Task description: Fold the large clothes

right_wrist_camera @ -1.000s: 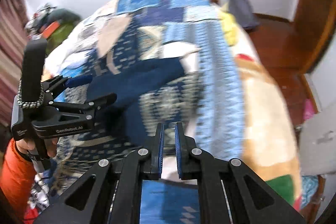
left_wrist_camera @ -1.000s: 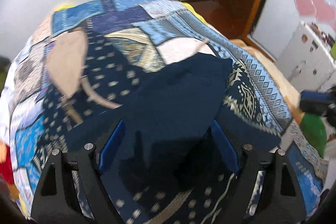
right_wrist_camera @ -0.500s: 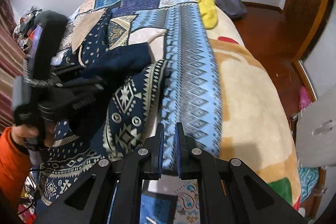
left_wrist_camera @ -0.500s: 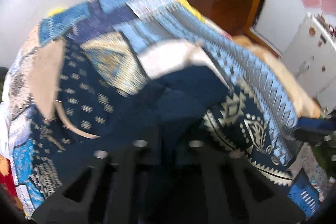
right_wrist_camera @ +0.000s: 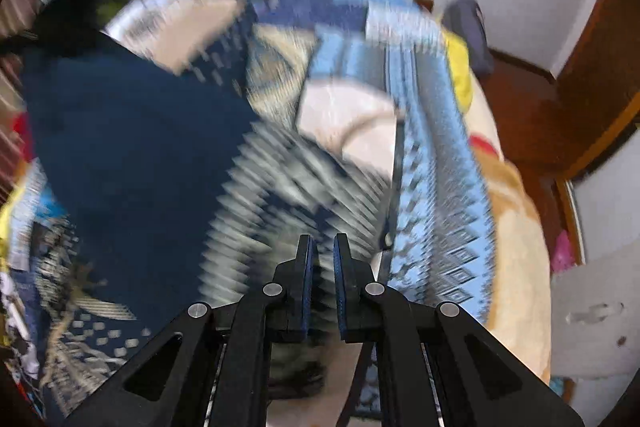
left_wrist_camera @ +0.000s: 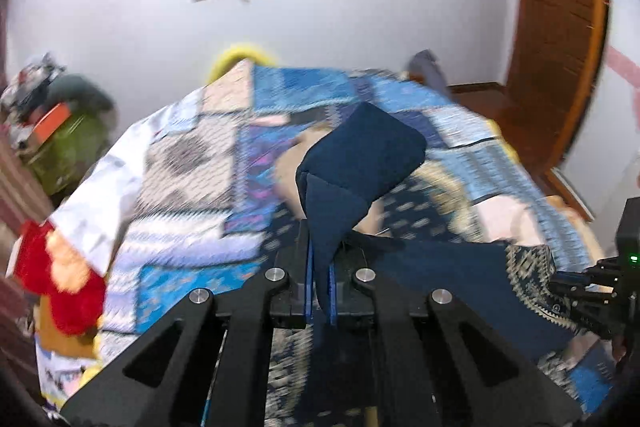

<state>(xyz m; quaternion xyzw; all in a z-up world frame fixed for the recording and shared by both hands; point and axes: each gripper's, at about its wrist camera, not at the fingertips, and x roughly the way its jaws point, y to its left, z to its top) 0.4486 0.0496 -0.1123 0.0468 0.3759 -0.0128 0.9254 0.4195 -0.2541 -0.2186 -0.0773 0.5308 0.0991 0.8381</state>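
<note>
Pinching a navy fold of the patterned garment (left_wrist_camera: 360, 163) spread across the bed, the left gripper (left_wrist_camera: 319, 283) stayed closed; the right gripper (right_wrist_camera: 320, 267), nearly closed, gripped its near edge; folding looked barely begun.

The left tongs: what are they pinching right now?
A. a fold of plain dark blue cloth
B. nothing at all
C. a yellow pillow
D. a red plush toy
A: in the left wrist view the left tongs are closed on a fold of the dark blue cloth, which rises up from between their blue pads above the patterned garment.
</note>
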